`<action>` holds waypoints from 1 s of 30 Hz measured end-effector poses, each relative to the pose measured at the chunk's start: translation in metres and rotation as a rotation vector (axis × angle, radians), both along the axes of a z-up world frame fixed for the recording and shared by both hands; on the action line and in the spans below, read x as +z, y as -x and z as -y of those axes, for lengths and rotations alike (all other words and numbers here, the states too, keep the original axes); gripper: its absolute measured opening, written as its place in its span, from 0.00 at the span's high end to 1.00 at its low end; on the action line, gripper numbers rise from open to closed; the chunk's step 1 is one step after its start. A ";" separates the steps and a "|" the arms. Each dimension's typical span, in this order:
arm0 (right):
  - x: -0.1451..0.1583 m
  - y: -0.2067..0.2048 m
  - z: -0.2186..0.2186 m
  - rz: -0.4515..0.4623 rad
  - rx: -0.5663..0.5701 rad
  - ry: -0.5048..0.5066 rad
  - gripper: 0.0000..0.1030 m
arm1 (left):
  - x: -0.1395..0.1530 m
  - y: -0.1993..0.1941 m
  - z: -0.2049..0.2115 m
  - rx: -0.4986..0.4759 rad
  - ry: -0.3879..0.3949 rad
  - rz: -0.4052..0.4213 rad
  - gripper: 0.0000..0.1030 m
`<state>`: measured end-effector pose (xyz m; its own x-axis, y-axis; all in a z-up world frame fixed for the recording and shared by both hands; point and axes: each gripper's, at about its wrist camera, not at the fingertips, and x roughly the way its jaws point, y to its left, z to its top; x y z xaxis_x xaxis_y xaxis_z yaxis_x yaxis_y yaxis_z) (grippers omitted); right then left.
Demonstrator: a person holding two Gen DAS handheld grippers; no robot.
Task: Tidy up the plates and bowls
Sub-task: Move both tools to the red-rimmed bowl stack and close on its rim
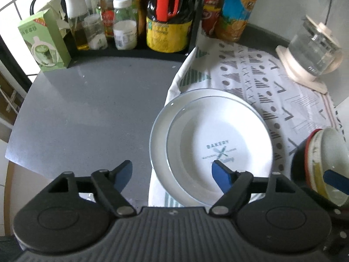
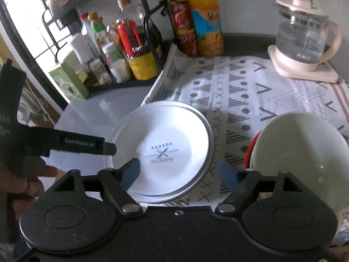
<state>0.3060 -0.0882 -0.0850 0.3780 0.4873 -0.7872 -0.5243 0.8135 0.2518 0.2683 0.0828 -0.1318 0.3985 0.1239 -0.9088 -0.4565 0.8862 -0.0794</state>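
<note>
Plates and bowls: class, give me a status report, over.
Left gripper and right gripper: jaws open, empty. Plates stacked on cloth; bowls nested alongside. Nothing in the way.

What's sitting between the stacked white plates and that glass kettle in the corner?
Nothing stands there: only patterned cloth lies between the plates and the glass kettle, clearest in the right wrist view.

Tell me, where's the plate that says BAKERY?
The BAKERY plate sits stacked on a bigger white plate at the left edge of the patterned cloth, with the stacked bowls to its right.
</note>
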 end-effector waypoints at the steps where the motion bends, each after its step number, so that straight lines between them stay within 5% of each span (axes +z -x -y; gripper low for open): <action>1: 0.003 0.002 0.002 0.008 -0.006 -0.006 0.15 | 0.004 0.002 0.003 -0.009 -0.003 0.012 0.20; 12: 0.031 0.017 0.038 0.071 -0.087 -0.022 0.04 | 0.033 0.016 0.047 -0.107 0.020 0.097 0.12; 30: 0.044 0.023 0.104 0.092 -0.256 -0.032 0.00 | 0.050 0.007 0.091 -0.233 0.066 0.159 0.05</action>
